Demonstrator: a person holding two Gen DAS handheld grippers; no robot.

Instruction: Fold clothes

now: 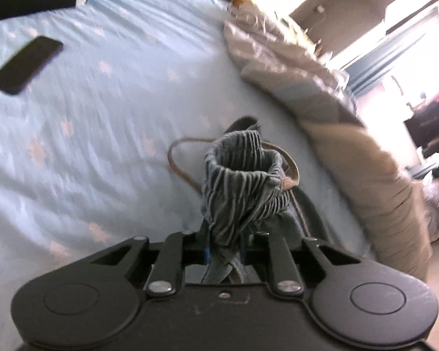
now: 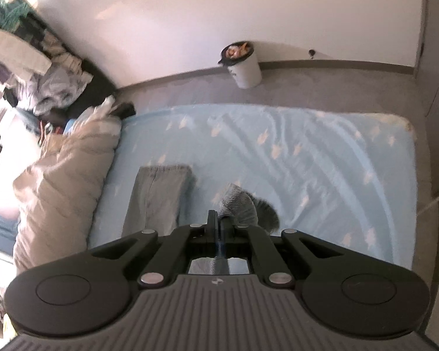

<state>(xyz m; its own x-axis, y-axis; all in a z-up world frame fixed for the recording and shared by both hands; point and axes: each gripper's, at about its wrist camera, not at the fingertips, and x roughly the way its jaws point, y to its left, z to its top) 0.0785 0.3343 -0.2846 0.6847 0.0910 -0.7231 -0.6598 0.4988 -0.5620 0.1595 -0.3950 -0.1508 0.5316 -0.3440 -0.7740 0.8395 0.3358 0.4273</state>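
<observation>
We see first the bed with its light blue sheet point(image 2: 307, 152), which fills the middle of the right wrist view and most of the left wrist view. A big beige duvet point(image 2: 64, 169) lies bunched along the left side of the right wrist view; in the left wrist view it runs down the right side.

On the sheet, in the lower middle of the right wrist view, lies a grey folded garment point(image 2: 158, 196), just beside the duvet. A white bin point(image 2: 244, 65) stands on the floor by the wall, at the upper middle of this view.

A dark phone point(image 1: 26, 64) lies on the sheet at the upper left of the left wrist view.

The striped garment point(image 1: 243, 181) is in the lower middle of the left wrist view, bunched and lifted from the sheet, with a thin brown cord point(image 1: 178, 158) looping beside it. The left gripper point(image 1: 224, 251) is closed on this striped cloth, which passes between its jaws.

The right gripper point(image 2: 219, 222) is also closed, and it pinches a grey striped piece of cloth point(image 2: 243, 201) just above the sheet.
</observation>
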